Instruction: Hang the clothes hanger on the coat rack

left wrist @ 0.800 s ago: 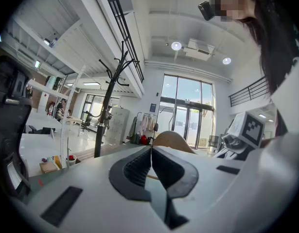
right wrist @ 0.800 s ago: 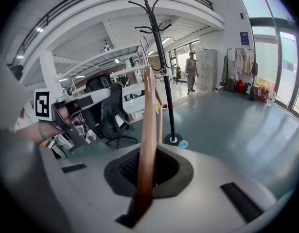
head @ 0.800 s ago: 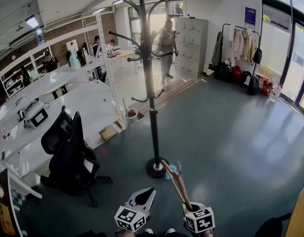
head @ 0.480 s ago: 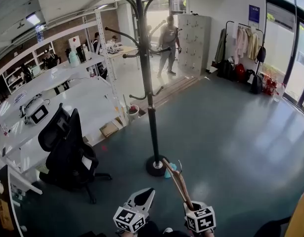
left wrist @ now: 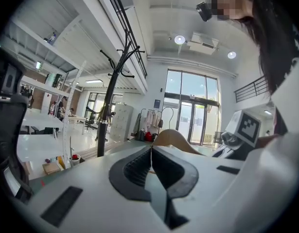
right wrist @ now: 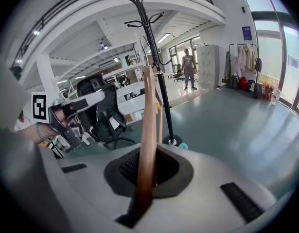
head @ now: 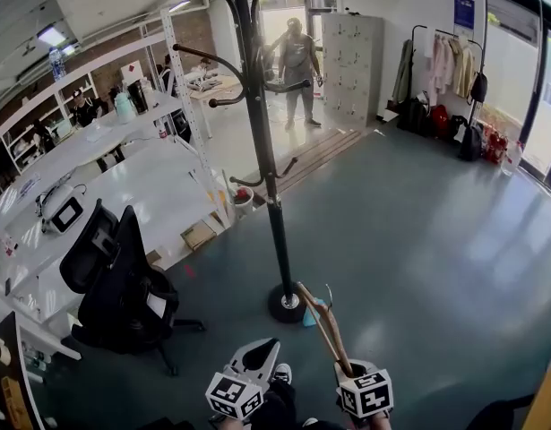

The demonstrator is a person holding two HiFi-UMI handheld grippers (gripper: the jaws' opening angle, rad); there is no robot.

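A tall black coat rack (head: 266, 159) with curved hooks stands on a round base (head: 287, 305) just ahead of me on the grey-green floor. My right gripper (head: 347, 365) is shut on one arm of a wooden clothes hanger (head: 322, 325), which slants up and left toward the base, its wire hook (head: 329, 296) at the far end. In the right gripper view the hanger (right wrist: 148, 125) runs up between the pads, with the rack (right wrist: 156, 67) behind it. My left gripper (head: 264, 349) hovers beside it, shut on nothing; in its own view the pads meet, with the hanger (left wrist: 174, 139) beyond and the rack (left wrist: 108, 110) at left.
A black office chair (head: 123, 285) stands left of the rack beside long white desks (head: 105, 173). A small blue object (head: 311, 314) lies by the rack's base. A person (head: 297, 61) stands at the far doorway. A garment rail (head: 445, 65) and bags line the right wall.
The view has closed in on the coat rack, whose pole now reaches higher in the picture. Both grippers and the hanger keep their places at the bottom of the view.
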